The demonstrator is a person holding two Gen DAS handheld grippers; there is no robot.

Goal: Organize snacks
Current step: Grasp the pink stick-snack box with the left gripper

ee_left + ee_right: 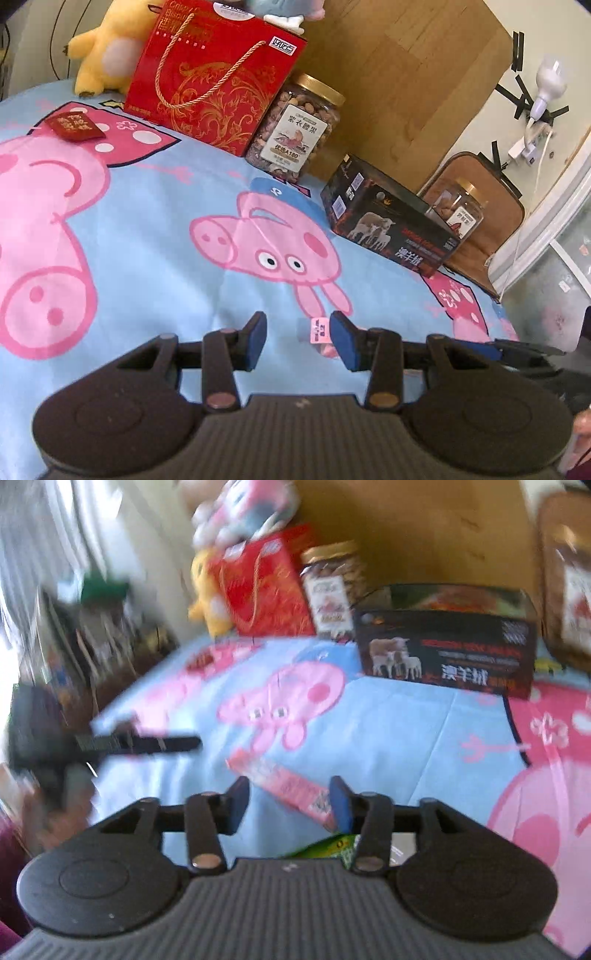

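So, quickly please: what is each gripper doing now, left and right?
Left gripper: open, holding nothing.
Right gripper: open; pink snack pack lies between the fingers, one end against a pad.

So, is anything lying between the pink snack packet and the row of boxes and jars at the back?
Nothing visible: from the pink snack packet to the black lamb box and nut jar, only open bedsheet shows.
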